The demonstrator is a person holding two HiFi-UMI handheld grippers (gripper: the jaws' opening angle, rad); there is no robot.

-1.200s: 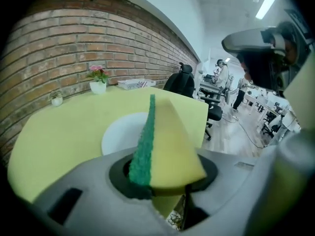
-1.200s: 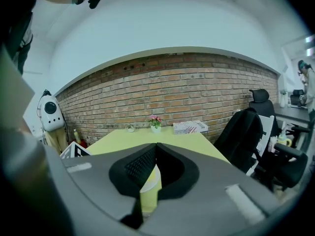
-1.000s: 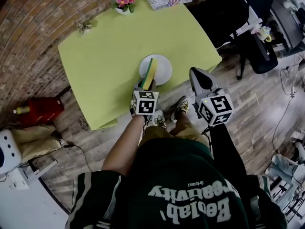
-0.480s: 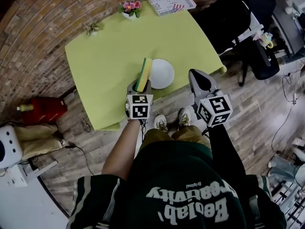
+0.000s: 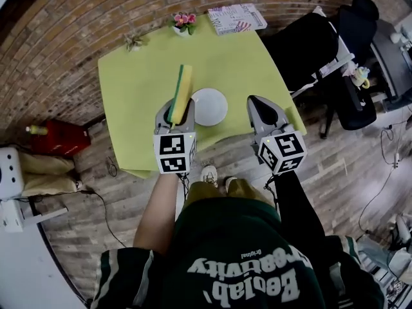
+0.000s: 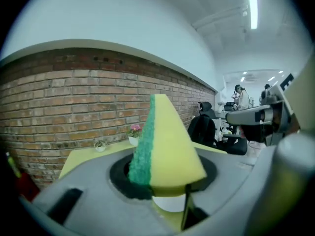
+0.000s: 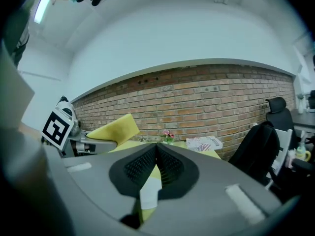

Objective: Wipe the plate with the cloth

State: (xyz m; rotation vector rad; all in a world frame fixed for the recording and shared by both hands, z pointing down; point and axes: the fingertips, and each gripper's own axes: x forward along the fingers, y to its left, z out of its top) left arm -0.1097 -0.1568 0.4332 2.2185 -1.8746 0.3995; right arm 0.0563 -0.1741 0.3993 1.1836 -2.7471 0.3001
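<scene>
A white plate [image 5: 209,106] lies near the front edge of a lime-green table [image 5: 135,82]. My left gripper [image 5: 174,112] is shut on a yellow sponge with a green scouring side [image 5: 181,89], held upright above the table, just left of the plate. In the left gripper view the sponge [image 6: 165,146] stands between the jaws, with the plate [image 6: 170,203] showing below it. My right gripper [image 5: 259,110] hangs right of the plate, at the table's front right edge, jaws shut with nothing in them. In the right gripper view the pads meet at the tips [image 7: 156,154] and the plate [image 7: 149,191] shows beneath.
A small pot of pink flowers [image 5: 183,22], a tiny plant [image 5: 134,42] and a printed booklet [image 5: 235,17] sit along the table's far edge by the brick wall. Black office chairs [image 5: 309,37] stand right of the table. A red bag [image 5: 55,139] lies on the floor at left.
The left gripper has lifted the sponge off the plate and shifted it left; the whole plate now shows. The right gripper stays shut beside the plate.
</scene>
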